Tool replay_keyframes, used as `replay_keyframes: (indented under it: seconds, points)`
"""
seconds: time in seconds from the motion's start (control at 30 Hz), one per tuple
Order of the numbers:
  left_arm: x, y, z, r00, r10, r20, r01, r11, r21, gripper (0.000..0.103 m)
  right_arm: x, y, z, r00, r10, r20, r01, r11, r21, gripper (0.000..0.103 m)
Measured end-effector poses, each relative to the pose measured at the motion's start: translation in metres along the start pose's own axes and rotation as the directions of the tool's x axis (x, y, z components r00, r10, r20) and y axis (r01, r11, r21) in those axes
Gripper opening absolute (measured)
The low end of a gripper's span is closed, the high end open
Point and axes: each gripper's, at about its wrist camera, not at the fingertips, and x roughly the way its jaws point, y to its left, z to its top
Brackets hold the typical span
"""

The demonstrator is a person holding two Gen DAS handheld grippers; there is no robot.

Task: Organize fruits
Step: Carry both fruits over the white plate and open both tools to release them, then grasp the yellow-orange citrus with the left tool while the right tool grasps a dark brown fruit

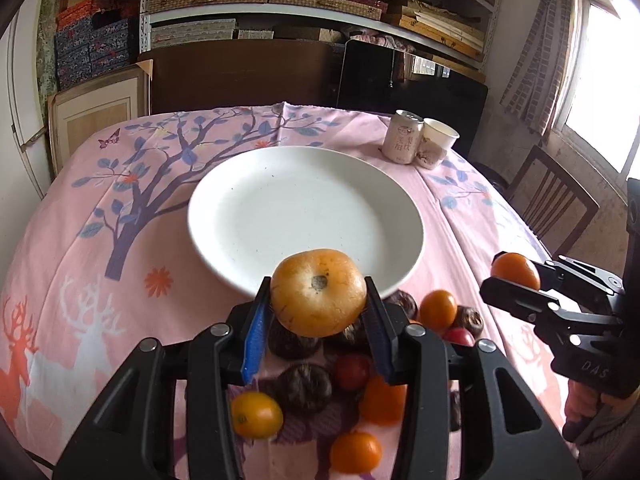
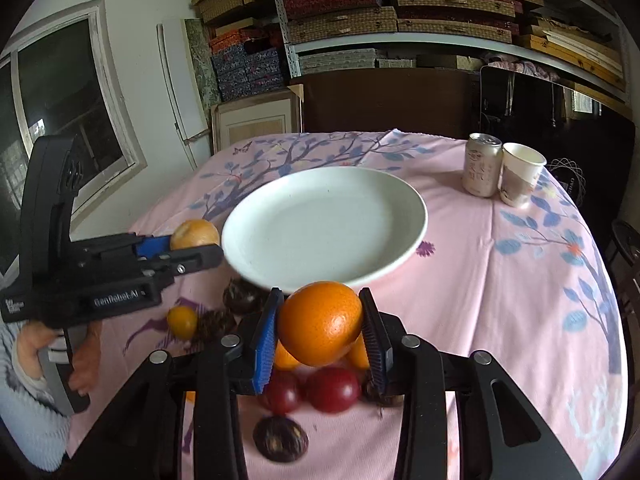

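Orange, dark red and brown fruit lie loose on the pink printed tablecloth (image 1: 80, 240) nearest me: small round oranges (image 1: 256, 414), glossy red plum-like fruits (image 2: 332, 388) and dark, rough-skinned brown fruits (image 1: 304, 386), all bunched at the near edge. None of it is sorted yet, so I judge the job barely begun.

Just above that heap, my left gripper (image 1: 318, 300) is clamped on a pale yellow-orange round fruit with a dark stem scar (image 1: 318, 292), lifted clear of the cloth. My right gripper (image 2: 320, 320) is closed around a bright orange citrus (image 2: 320, 322), also raised. Both point forward, side by side, at the plate's near rim.

Beyond them, the wide white ceramic plate (image 1: 256, 168) holds nothing.

Far right stand a pale drink can (image 1: 404, 136) and a paper cup (image 1: 436, 142), touching.
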Motion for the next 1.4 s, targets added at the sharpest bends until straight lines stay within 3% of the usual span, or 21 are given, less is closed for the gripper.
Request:
replay_keyframes:
  seconds: [0.13,0.27,0.33,0.4,0.53,0.6,0.67,0.77,0.87,0.97,1.1,1.27,1.4]
  points:
    - [0.037,0.016,0.013,0.999,0.012,-0.038,-0.013,0.999,-0.045,0.042,0.051,-0.007,0.026,0.999,0.006,-0.042,-0.004,0.999,0.039,0.039]
    - [0.058,0.024,0.01,0.997,0.01,-0.071,-0.013,0.999,-0.048,0.043,0.086,-0.012,0.029,0.998,-0.006,-0.066,0.009,0.999,0.044,0.039]
    - [0.06,0.024,0.008,0.997,0.018,-0.074,-0.021,0.999,-0.033,0.055,0.093,-0.01,0.027,0.997,-0.001,-0.081,0.003,1.0,0.031,0.042]
    - [0.055,0.026,0.009,0.998,0.048,-0.045,-0.049,0.998,-0.037,0.074,0.089,-0.009,0.027,0.998,-0.015,-0.056,0.016,1.0,0.024,0.053]
    - [0.036,0.04,0.005,0.999,0.041,-0.003,-0.041,0.995,-0.086,0.083,0.062,-0.016,0.026,1.0,-0.007,0.009,0.006,0.999,0.048,0.056]
    - [0.024,0.048,0.0,0.998,0.054,0.025,-0.05,0.991,-0.121,0.096,0.041,-0.022,0.021,0.999,-0.01,0.053,0.007,0.997,0.071,0.063]
    - [0.01,0.056,-0.01,0.995,0.088,0.053,-0.079,0.985,-0.155,0.097,0.018,-0.028,0.013,0.993,-0.033,0.114,0.023,0.996,0.088,0.074]
    - [-0.004,0.065,-0.034,0.991,0.128,0.045,-0.118,0.977,-0.18,0.097,-0.008,-0.039,-0.014,0.982,-0.085,0.171,0.067,0.992,0.11,0.081]
    - [-0.019,0.066,-0.058,0.987,0.156,0.041,-0.146,0.972,-0.184,0.097,-0.022,-0.05,-0.038,0.978,-0.136,0.16,0.113,0.983,0.142,0.084]
    - [-0.03,0.059,-0.076,0.984,0.169,0.052,-0.159,0.974,-0.162,0.098,-0.034,-0.063,-0.05,0.978,-0.119,0.172,0.081,0.974,0.213,0.091]
    - [-0.033,0.046,-0.089,0.982,0.186,0.043,-0.18,0.977,-0.111,0.098,-0.039,-0.067,-0.054,0.973,-0.122,0.196,0.073,0.969,0.236,0.092]
    - [-0.022,0.033,-0.093,0.977,0.212,0.007,-0.211,0.977,-0.038,0.098,-0.031,-0.066,-0.055,0.98,-0.118,0.161,0.08,0.971,0.225,0.092]
    - [-0.015,0.035,-0.094,0.979,0.202,-0.024,-0.203,0.978,-0.04,0.098,-0.028,-0.065,-0.058,0.982,-0.121,0.146,0.086,0.97,0.226,0.092]
